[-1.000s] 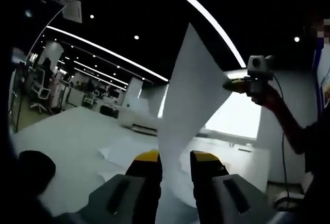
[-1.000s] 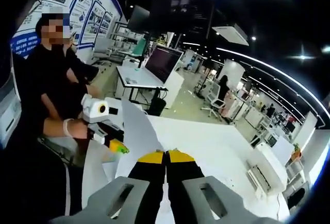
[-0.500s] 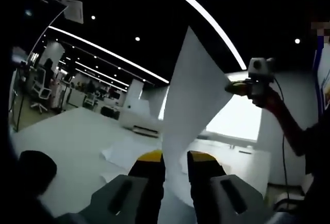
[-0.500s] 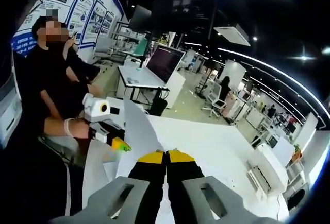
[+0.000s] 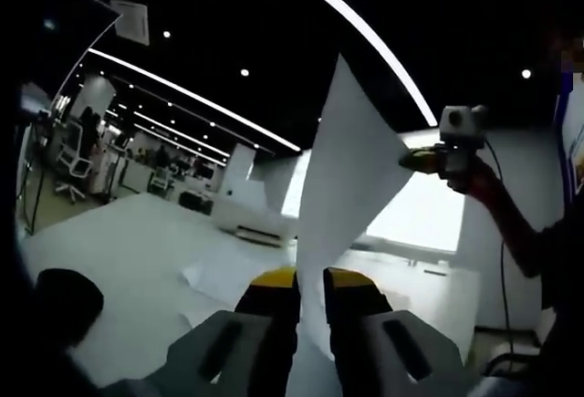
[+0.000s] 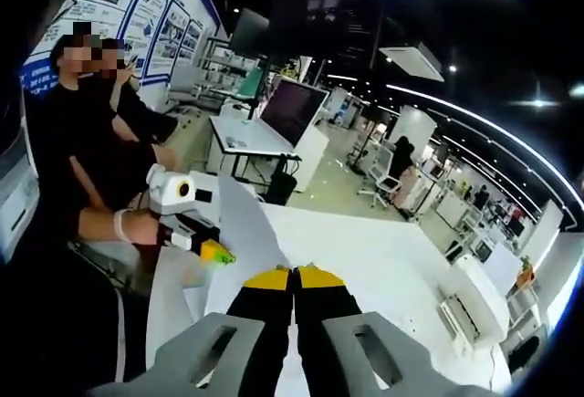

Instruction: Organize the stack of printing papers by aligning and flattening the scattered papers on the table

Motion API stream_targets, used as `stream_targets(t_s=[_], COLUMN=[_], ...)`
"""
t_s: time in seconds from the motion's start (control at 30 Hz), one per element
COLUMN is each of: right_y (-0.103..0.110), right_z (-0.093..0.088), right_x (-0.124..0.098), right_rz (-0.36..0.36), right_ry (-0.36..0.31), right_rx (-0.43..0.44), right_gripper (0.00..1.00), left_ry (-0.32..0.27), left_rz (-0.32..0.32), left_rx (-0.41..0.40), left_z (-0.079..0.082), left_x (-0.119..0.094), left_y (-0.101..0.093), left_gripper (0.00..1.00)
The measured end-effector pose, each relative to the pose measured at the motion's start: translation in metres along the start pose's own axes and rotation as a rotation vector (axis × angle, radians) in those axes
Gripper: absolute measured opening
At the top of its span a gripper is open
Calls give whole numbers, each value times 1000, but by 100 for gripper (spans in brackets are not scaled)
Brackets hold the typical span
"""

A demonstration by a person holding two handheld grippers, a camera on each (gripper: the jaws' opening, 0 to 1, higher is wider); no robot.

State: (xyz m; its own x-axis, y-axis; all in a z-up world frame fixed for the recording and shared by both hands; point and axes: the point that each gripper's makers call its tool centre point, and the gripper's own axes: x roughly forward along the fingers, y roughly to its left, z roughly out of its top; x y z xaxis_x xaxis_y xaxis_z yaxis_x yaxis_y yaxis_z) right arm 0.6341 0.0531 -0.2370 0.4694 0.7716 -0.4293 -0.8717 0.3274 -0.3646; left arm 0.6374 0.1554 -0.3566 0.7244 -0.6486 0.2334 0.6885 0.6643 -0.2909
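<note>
White table [image 5: 119,242] runs wide and mostly bare on the left of the left gripper view; its far edge meets low white cabinets, and a dark round object [image 5: 62,301] sits at the near left. More loose sheets [image 5: 233,274] lie flat on the table just beyond the jaws. In the right gripper view the same table [image 6: 374,260] stretches far and right with open surface, and a desk with a laptop [image 6: 287,114] stands past its far left corner.

Paper sheet [image 5: 342,205] is lifted off the table, held upright between both tools (bottom edge curling toward the table).

Left gripper [image 5: 310,280]: jaws nearly closed, with the sheet's lower part passing through the narrow gap between the yellow tips; whether they actually pinch it, I can't tell. In the right gripper view it [image 6: 212,253] comes in from the left, in the person's hand [image 6: 128,226], at the sheet's [image 6: 242,233] left edge.

Right gripper [image 6: 293,278]: yellow tips pressed together, clamping the sheet's edge. In the left gripper view it [image 5: 415,158] sits at the sheet's upper right corner, high above the table.
</note>
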Motion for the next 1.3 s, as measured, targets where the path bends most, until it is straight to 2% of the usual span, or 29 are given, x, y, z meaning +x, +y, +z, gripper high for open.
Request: stream_targets(t_s=[0.57,1.3], right_y=[0,0], right_z=[0,2], right_x=[0,1], right_rz=[0,-3], right_ry=[1,-6], right_rx=[-3,-24], right_gripper=[0,0], left_ry=[-13,-34], left_rz=[-3,-23], left_rx=[3,-20], left_z=[2,8], left_x=[-1,-2], left_y=[-1,-5], left_gripper=[8,6])
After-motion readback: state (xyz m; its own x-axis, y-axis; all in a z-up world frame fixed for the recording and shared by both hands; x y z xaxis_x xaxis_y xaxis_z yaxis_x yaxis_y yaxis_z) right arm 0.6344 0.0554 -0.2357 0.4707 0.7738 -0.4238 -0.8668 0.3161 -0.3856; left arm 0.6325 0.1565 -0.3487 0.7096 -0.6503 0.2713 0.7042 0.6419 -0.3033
